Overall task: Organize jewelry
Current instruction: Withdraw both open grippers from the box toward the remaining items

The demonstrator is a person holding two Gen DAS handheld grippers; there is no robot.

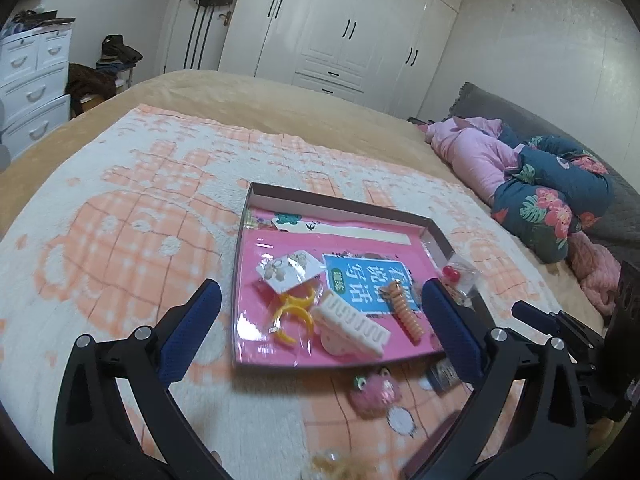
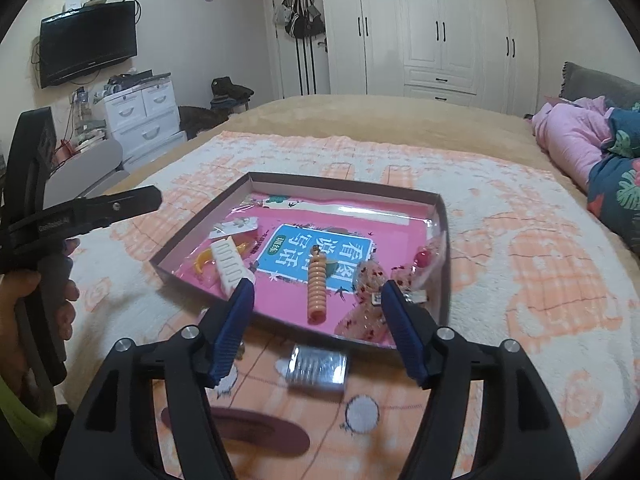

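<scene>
1. A shallow box sits on a peach-and-white blanket spread over the bed, in the middle of both views.
2. Its floor is a pink sheet with a blue label at the centre.
3. In the left wrist view, a card of earrings lies at the left of the box, with a yellow ring just below it.
4. A white hair clip lies beside the ring, toward the box's near edge.
5. An orange spiral hair tie lies on the lower edge of the label.
6. A clear bag with a red bead leans at the box's right wall.
7. A speckled clear pouch lies in the box's lower right corner.
8. Outside the box, at the bottom of the left view, a pink frog toy lies on the blanket.
9. A small silvery packet lies on the blanket below the box in the right view.
10. The left gripper hovers over the near edge of the box, fingers spread wide, holding nothing.
11. The right gripper hovers at the near edge too, fingers wide apart and empty.
</scene>
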